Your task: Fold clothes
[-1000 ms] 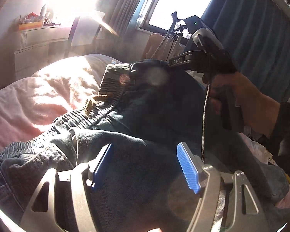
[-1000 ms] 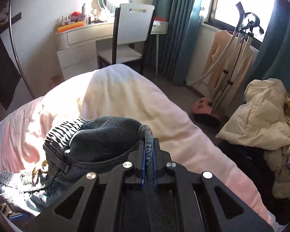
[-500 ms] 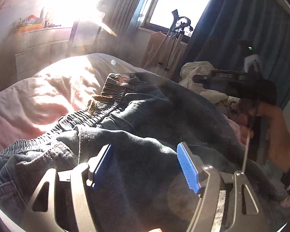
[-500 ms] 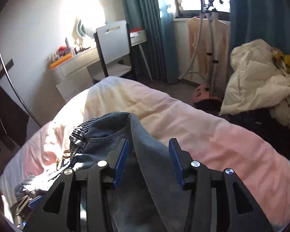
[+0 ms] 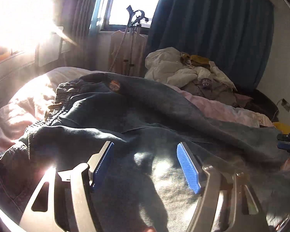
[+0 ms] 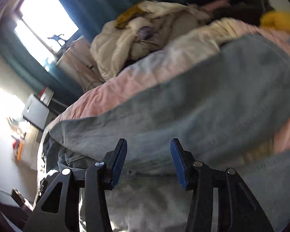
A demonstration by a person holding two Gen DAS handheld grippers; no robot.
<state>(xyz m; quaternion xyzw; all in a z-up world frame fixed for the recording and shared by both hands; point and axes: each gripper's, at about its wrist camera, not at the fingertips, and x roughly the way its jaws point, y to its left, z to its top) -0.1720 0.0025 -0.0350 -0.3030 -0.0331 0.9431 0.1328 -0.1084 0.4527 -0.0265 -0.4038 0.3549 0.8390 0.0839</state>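
Note:
Dark blue jeans (image 5: pixel 137 116) with an elastic waistband (image 5: pixel 65 90) lie spread over the pink bed cover (image 5: pixel 23 104). My left gripper (image 5: pixel 145 154) is open, its blue pads just above the denim, holding nothing. My right gripper (image 6: pixel 147 150) is open and empty over a pale-looking jeans leg (image 6: pixel 193 104) that runs across the bed. Its tips also show at the far right edge of the left wrist view (image 5: pixel 288 141).
A heap of cream and grey clothes (image 5: pixel 191 71) lies at the far side of the bed, with a yellow item (image 6: pixel 280 21) near it. A garment stand (image 5: pixel 131 44), dark curtains and a bright window are behind. A desk and chair (image 6: pixel 34 112) stand beyond the bed's end.
My right gripper opened and let go of the jeans waistband, then swung away to the right along the leg. The waistband dropped onto the bed. My left gripper stayed open over the denim.

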